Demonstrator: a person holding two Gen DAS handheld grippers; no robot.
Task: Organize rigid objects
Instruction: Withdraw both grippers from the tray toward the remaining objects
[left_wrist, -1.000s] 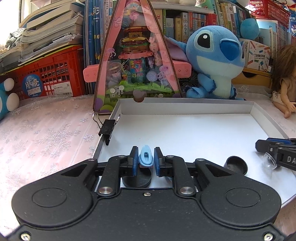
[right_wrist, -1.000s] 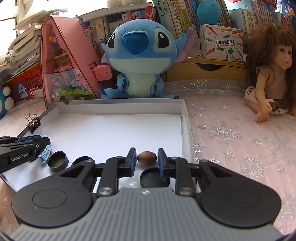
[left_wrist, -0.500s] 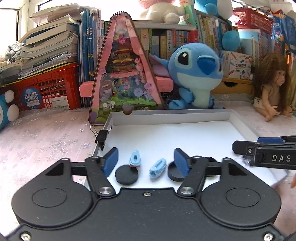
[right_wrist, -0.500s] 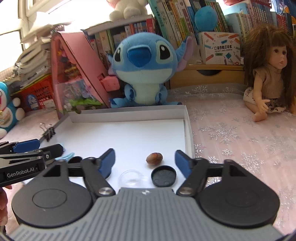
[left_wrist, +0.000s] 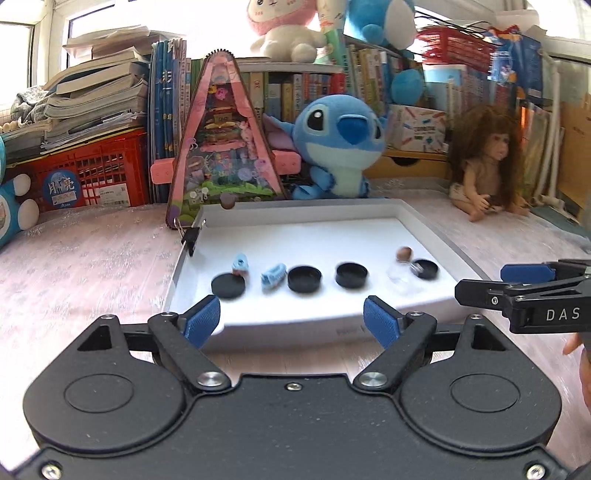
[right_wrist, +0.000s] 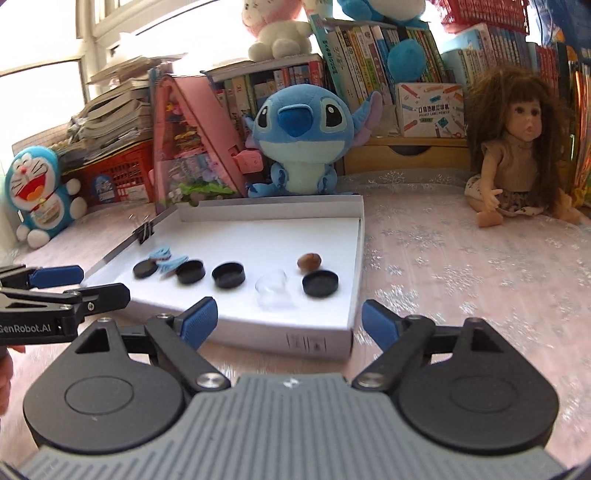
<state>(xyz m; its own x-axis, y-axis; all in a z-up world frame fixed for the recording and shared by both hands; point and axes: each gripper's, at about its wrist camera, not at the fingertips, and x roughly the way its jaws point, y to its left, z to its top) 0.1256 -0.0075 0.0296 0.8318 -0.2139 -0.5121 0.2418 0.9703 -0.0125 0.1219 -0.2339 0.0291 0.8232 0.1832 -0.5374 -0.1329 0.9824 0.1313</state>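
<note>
Left tongs spread wide, holding nothing, just short of the near wall of the white tray. Right tongs likewise spread and empty, at the tray's near edge. In the tray, a row near the front: black disc, two light-blue clips, three black caps, clear dish, brown nut. Binder clip on the left rim. Tray sits on the desk.

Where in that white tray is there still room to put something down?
The far half of the tray is bare, from the row of black caps back to the wall by the blue plush. The near strip is crowded: caps, blue clips, a clear dish, a nut.
</note>
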